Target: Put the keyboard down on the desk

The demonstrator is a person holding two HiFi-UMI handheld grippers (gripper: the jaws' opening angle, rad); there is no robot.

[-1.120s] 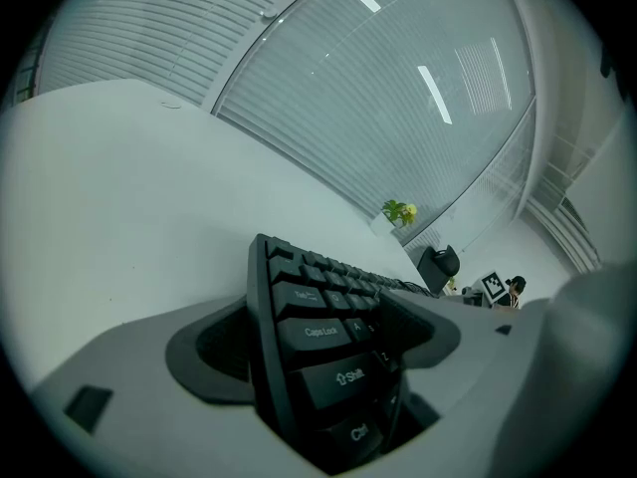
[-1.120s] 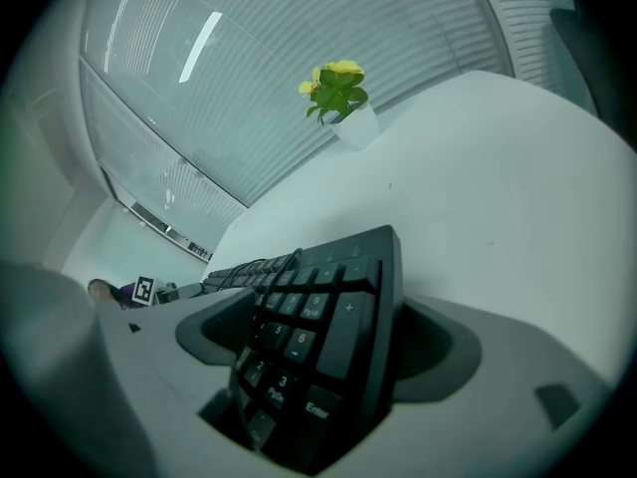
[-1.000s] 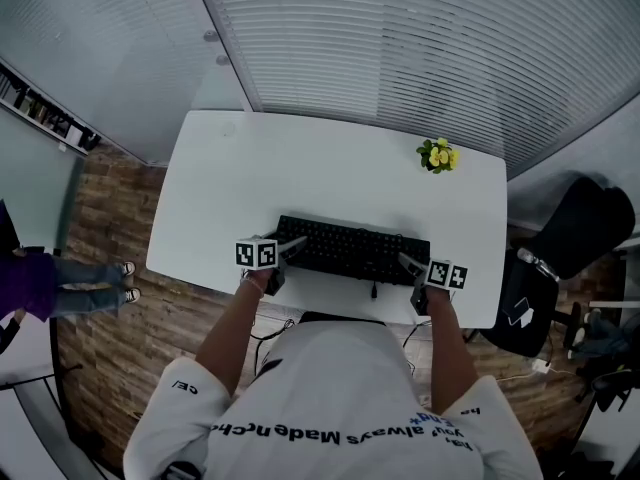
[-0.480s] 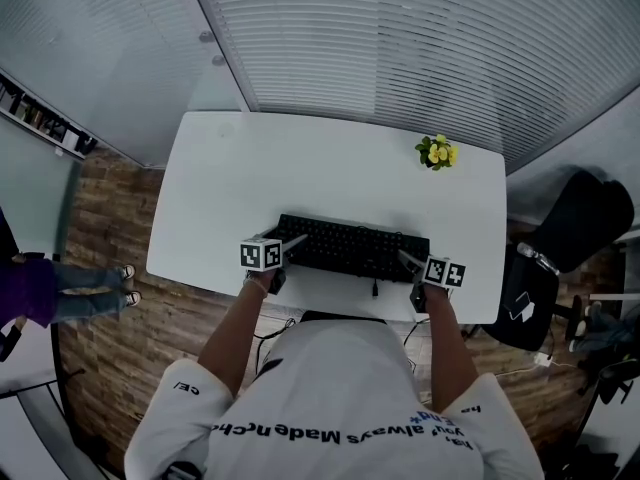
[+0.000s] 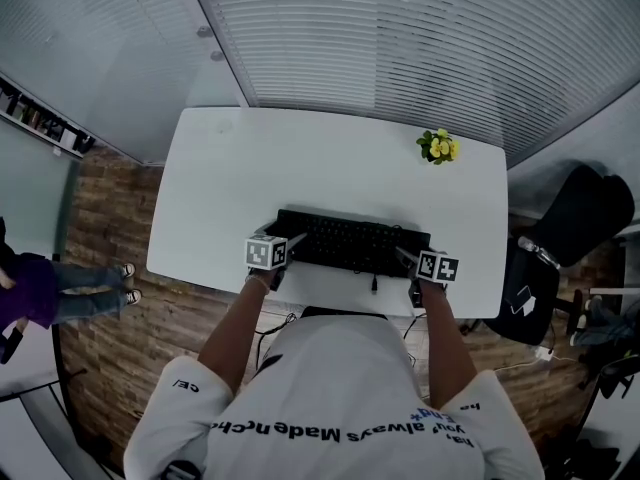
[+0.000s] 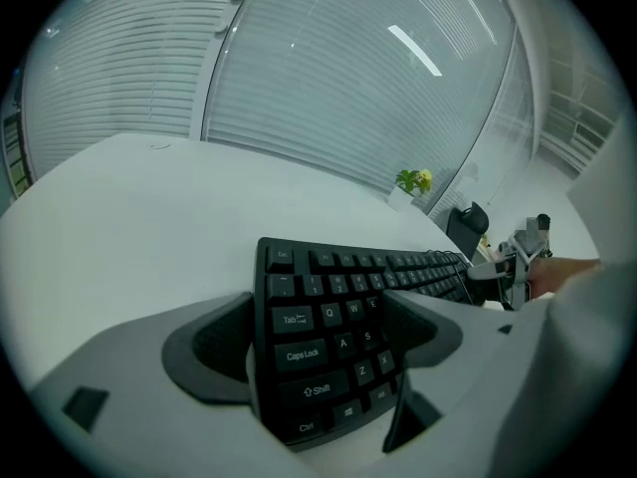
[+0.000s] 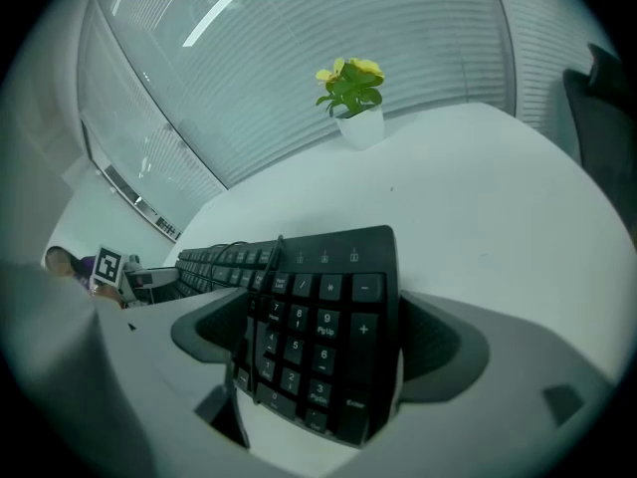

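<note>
**Keyboard down, grip coming off**

The set-down looks all but done. Nearest the person, the right gripper (image 7: 318,342) straddles the number-pad end of the black plastic keyboard (image 5: 350,243). Its jaws have just been opening and stand wide, the pads a sliver clear of the board's long edges. A thin black cable (image 7: 261,317) is draped over the keys between them. The left gripper (image 6: 320,342) takes the Caps Lock end, and its pads look snug on both edges, apparently gripping.

The keyboard lies along the near part of the flat white desk (image 5: 330,163), roughly parallel to its front edge. By this reading the next move is to loosen the left jaws, then draw both grippers back toward the person without dragging the board or snagging the cable.

Farther off, a small white pot of yellow flowers (image 5: 438,152) stands near the far right corner, well apart from the work, with grey slatted blinds (image 5: 400,38) behind it.

The keyboard's underside is hidden, so full contact with the desk is a judgement. In the head view the marker cubes cover the jaws, and the cable drops over the near edge out of sight.
</note>
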